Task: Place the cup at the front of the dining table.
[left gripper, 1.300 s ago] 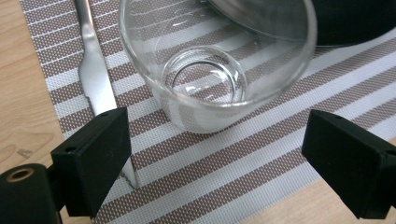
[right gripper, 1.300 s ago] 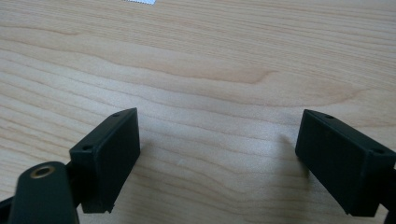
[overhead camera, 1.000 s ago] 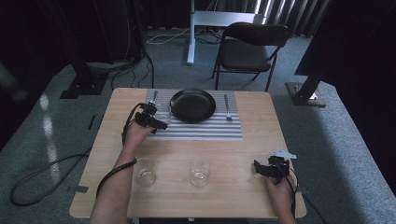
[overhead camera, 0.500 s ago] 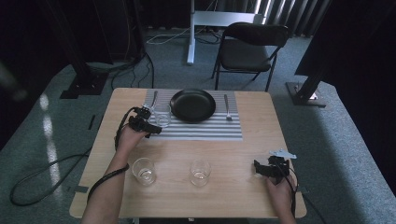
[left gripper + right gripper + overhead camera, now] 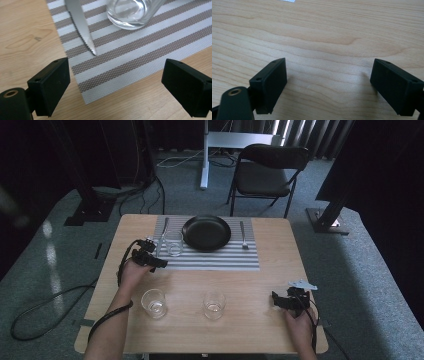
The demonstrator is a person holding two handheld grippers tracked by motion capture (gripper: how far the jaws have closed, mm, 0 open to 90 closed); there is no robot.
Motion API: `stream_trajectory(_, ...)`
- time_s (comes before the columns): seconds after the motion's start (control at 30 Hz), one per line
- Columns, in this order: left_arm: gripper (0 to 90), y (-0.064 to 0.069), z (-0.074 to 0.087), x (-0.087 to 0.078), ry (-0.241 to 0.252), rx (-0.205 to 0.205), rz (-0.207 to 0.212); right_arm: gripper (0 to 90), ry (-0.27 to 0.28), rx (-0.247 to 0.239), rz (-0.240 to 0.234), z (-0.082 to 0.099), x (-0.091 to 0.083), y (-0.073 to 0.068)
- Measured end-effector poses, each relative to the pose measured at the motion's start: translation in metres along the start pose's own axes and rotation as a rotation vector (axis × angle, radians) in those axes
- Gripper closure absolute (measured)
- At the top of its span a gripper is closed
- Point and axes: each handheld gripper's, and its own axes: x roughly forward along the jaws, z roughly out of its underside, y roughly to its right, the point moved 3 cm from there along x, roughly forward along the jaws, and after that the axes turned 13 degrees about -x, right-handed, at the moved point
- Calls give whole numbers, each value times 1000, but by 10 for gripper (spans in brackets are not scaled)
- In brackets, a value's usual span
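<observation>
With its jaws apart and empty, the left gripper (image 5: 156, 262) near the placemat's (image 5: 220, 261) left edge could clip the serrated knife (image 5: 81, 25) or topple the glass tumbler (image 5: 174, 243) just beside it.

It looked like a studio or lab, not a home. Dark curtains (image 5: 310, 135), stand bases (image 5: 90, 212), loose cables (image 5: 165, 160) and grey carpet (image 5: 360, 285) surrounded one wooden surface (image 5: 260, 290) and a folding chair (image 5: 267, 172).

Three glasses (image 5: 174, 243), one plate (image 5: 206, 232), knife (image 5: 162, 236), fork (image 5: 243, 235), placemat (image 5: 235, 259).
</observation>
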Motion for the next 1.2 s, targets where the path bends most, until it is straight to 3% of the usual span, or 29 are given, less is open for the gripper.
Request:
stream_trajectory(0.6, 88, -18, 22, -8, 12, -37, -8, 133, 0, 0, 0, 0, 0, 0)
stream_trajectory(0.63, 88, -24, 28, -8, 12, -48, -9, 133, 0, 0, 0, 0, 0, 0)
stream_trajectory(0.73, 88, -29, 31, -12, 40, -48, -33, 133, 0, 0, 0, 0, 0, 0)
stream_trajectory(1.03, 88, -43, 43, -21, 62, -86, -18, 133, 0, 0, 0, 0, 0, 0)
stream_trajectory(1.2, 88, -47, 52, -24, 61, -64, -29, 133, 0, 0, 0, 0, 0, 0)
